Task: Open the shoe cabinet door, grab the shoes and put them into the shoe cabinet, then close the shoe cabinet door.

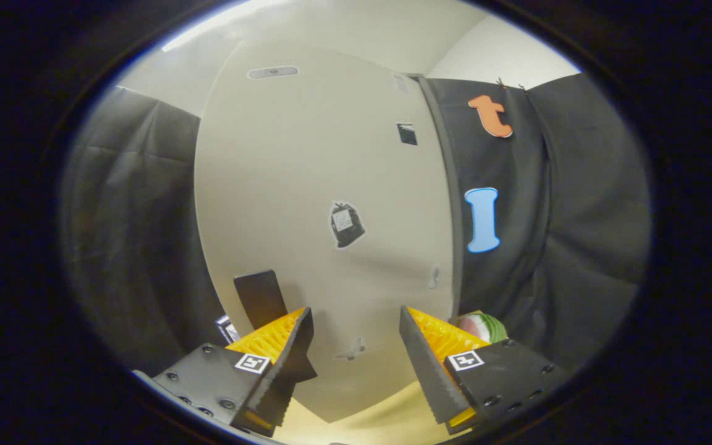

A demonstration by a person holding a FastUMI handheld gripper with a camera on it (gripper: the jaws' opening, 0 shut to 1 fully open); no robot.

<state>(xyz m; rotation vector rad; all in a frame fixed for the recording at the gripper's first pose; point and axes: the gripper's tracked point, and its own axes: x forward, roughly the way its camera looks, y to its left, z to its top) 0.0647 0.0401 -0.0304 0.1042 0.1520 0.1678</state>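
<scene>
Gripper [356,337] fingers spread apart, nothing between them. Shoe cabinet door [325,185] stands shut directly beyond the fingers; contents hidden. Dark handle [260,298] near the left finger.

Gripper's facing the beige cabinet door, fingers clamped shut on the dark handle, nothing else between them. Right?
Not quite. In the gripper view the gripper is open, fingers apart and holding nothing. It does face the beige cabinet door; the dark handle sits beyond the left finger.

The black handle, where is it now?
In the gripper view the black handle sits low on the beige door, just beyond one finger of the open gripper, which holds nothing.
</scene>
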